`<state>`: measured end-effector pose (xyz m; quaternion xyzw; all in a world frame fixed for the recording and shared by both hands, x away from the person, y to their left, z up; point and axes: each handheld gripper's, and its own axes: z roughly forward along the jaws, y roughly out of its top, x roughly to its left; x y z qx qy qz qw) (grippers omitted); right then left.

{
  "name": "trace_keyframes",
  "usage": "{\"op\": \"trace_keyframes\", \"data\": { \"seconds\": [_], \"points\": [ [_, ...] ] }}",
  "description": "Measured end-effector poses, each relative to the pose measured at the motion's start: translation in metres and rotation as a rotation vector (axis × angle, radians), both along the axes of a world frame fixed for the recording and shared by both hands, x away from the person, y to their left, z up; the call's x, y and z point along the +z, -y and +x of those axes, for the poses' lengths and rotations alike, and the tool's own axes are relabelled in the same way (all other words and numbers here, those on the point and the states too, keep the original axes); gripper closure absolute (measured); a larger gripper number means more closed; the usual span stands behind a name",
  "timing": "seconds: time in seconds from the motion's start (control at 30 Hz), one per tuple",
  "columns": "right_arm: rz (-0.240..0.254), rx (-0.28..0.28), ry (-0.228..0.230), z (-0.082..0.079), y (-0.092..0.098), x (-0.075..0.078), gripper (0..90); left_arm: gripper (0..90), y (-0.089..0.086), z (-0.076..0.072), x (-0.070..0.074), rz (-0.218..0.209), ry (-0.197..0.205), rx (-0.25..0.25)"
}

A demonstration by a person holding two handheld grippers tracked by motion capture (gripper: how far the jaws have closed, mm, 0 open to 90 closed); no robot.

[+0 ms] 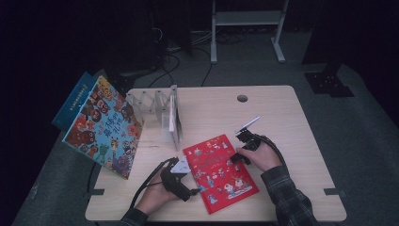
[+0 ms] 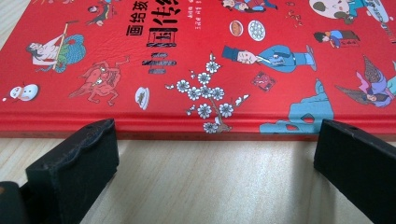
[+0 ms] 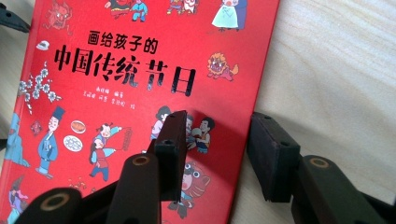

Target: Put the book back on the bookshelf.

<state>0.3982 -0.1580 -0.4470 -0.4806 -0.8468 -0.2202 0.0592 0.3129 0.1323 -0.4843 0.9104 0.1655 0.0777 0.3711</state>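
Two grippers flank one flat red book [image 1: 220, 173] near the front of the table [image 1: 282, 117], and we take the work in hand to be lifting or shifting that book; going left to right, we first meet a large illustrated book [image 1: 104, 127] propped at a slant off the table's left edge, with a blue book [image 1: 75, 100] behind it; both lean against a clear accordion rack [image 1: 157, 110], which we judge is there to take books upright, one white volume already standing in its near end; next comes our left gripper [image 1: 180, 175], held low beside the red book's left edge; in the left gripper view its jaws stand wide apart on the bare wood, just short of the spine, pressing on nothing, so we read it as open and lined up to slide toward that edge; the book itself lies face up and flat, leaving no gap beneath the spine for a jaw to enter; on its far side our right gripper [image 1: 244, 141] straddles the right-hand edge of the cover; in the right gripper view one jaw sits over the red cover and the other over the table, parted, not pinching; to the right the tabletop lies bare out to its edge, giving us room to draw the book that way; the rack stands close behind on the left.
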Motion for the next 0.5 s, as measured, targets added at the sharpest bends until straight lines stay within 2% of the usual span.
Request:
{"op": "trace_keyframes", "data": {
  "seconds": [0.17, 0.27, 0.5],
  "points": [
    [0.012, 0.009, 0.013, -0.001, 0.003, 0.006, 60.1, 0.0, 0.0, 0.0, 0.0, -0.001, 0.0, -0.002],
    [0.035, 0.013, 0.028, -0.002, 0.006, 0.014, 62.3, 0.0, 0.0, 0.0, 0.0, -0.001, 0.0, -0.002],
    [0.052, 0.04, 0.059, -0.007, 0.008, 0.03, 63.4, 0.0, 0.0, 0.001, 0.0, -0.001, 0.001, -0.004]
  ]
}}
